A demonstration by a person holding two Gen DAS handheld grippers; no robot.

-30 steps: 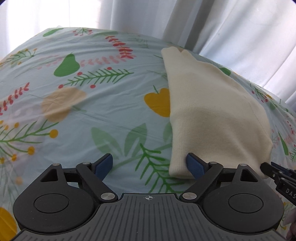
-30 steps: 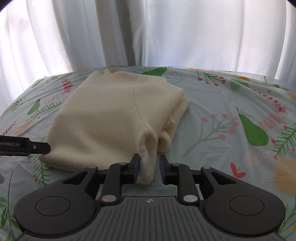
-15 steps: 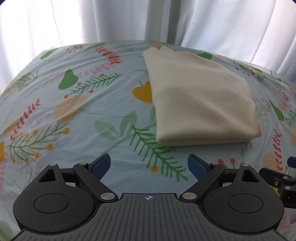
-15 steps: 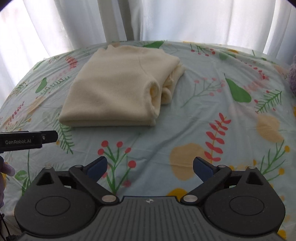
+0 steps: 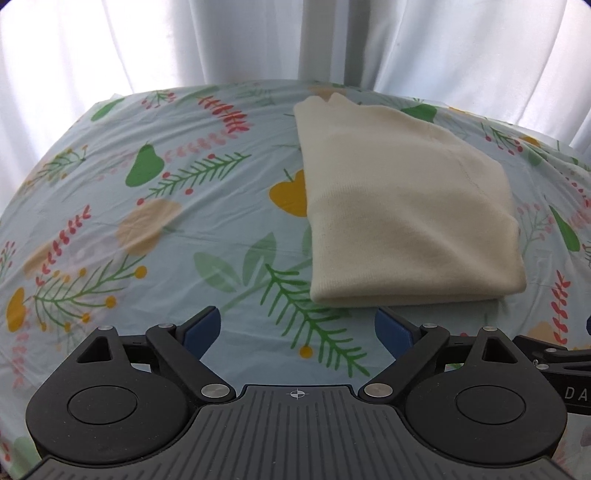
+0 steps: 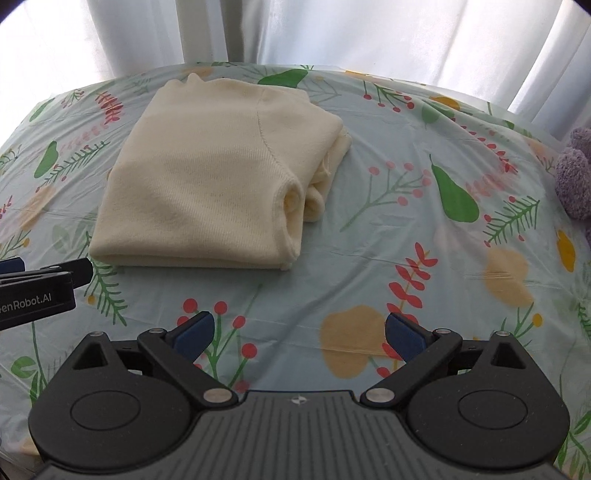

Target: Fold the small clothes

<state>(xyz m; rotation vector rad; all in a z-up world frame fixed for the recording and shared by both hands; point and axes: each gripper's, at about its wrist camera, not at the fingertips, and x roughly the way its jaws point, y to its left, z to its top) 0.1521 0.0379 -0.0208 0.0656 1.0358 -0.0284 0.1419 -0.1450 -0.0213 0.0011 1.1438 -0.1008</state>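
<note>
1. You are working over a pale blue sheet printed with pears, ferns and berries (image 6: 369, 258), smooth and faintly creased, with white gauzy curtains (image 6: 369, 33) hanging in folds behind it.
2. Your right gripper (image 6: 299, 330) has its blue pads spread wide, nothing between them, only printed sheet below.
3. Your left gripper (image 5: 297, 328) is likewise spread wide and empty; its right pad sits just short of the garment's near edge, not touching.
4. In the right wrist view, the left gripper's black body at the left edge reads "enRobot.AI", first letters cut off. In the left wrist view, the other tool shows "DA" at the right edge.
5. The cream knitted jumper (image 6: 207, 177), fine ribbed, lies folded into a thick rectangle on the sheet beyond both grippers, rolled sleeve ends bulging along its right side.
6. A fuzzy lilac soft item (image 6: 574, 173) sits at the far right.
</note>
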